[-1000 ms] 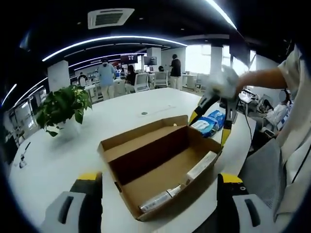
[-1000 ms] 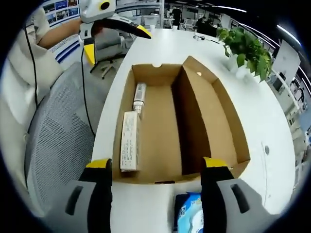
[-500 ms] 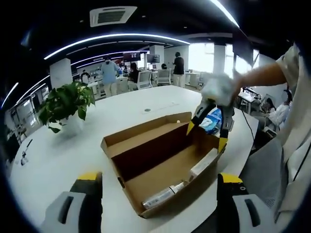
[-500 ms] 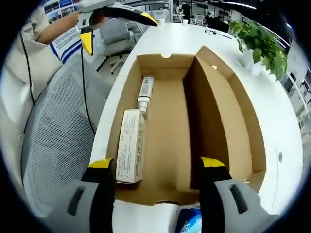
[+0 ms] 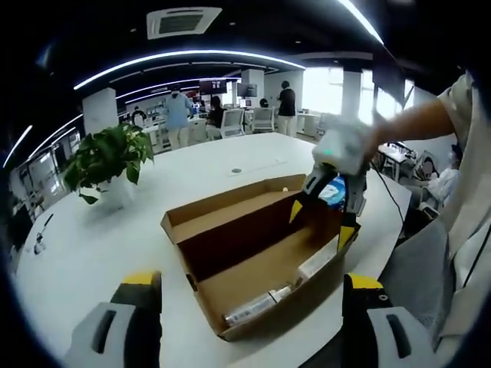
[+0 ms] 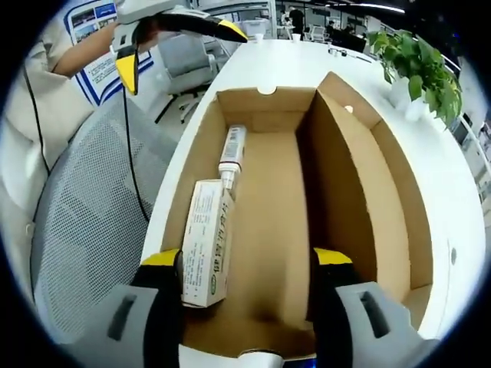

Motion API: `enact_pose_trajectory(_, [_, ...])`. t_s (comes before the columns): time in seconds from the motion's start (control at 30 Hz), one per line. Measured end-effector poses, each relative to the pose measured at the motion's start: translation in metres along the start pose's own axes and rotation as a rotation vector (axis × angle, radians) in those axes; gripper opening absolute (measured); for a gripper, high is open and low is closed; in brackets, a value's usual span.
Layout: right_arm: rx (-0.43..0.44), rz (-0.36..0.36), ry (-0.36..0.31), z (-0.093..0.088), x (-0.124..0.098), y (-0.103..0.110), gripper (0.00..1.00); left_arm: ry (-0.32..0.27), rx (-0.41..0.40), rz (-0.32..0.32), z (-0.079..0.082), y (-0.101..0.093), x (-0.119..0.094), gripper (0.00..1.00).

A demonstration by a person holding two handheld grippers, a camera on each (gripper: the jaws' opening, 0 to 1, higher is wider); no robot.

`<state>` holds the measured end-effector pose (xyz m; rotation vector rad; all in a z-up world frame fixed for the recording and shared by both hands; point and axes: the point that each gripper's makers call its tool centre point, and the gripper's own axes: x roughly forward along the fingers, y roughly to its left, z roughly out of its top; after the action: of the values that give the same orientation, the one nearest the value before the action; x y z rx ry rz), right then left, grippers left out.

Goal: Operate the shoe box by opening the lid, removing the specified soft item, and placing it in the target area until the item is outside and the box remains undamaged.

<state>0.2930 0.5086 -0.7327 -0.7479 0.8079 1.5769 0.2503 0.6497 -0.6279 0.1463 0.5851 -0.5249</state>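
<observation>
An open brown shoe box [image 5: 253, 253] lies on the white table [image 5: 84, 245], its lid [image 5: 222, 208] folded back on the far side. Inside lie a white carton [image 6: 207, 253] and a white tube [image 6: 232, 149] along one wall. A blue pack of wipes [image 5: 335, 192] sits on the table outside the box's far end, partly hidden by my right gripper [image 5: 321, 224]. That gripper hangs open over that end of the box [image 6: 268, 199], nothing between its jaws [image 6: 245, 261]. My left gripper [image 5: 252, 280] is open at the near end, also seen as the left gripper [image 6: 178, 52] beyond the box.
A potted plant [image 5: 107, 157] stands at the table's left, the same plant [image 6: 418, 65] being far right in the right gripper view. A grey mesh chair [image 6: 84, 230] is beside the table edge. A person's gloved hand and arm [image 5: 399, 123] hold the right gripper. People stand far back [image 5: 178, 115].
My right gripper has moved forward and lower over the box's end, so the wipes pack has left its view. The left gripper has barely moved. Nothing was grasped.
</observation>
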Motion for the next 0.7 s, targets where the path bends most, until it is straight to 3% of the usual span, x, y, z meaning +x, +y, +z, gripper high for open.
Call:
enact_pose_trajectory(0.17, [-0.002, 0.013, -0.005, -0.001, -0.003, 0.001, 0.6, 0.008, 0.002, 0.007, -0.001, 0.0, -0.002, 1.0])
enact_pose_trajectory(0.37, [0.023, 0.057, 0.01, -0.006, 0.002, 0.007, 0.61, 0.011, -0.001, 0.01, -0.002, -0.001, -0.002, 1.0])
enact_pose_trajectory(0.7, [0.019, 0.011, -0.01, -0.001, 0.002, -0.005, 0.67, 0.02, 0.002, 0.01, -0.002, -0.002, -0.002, 1.0])
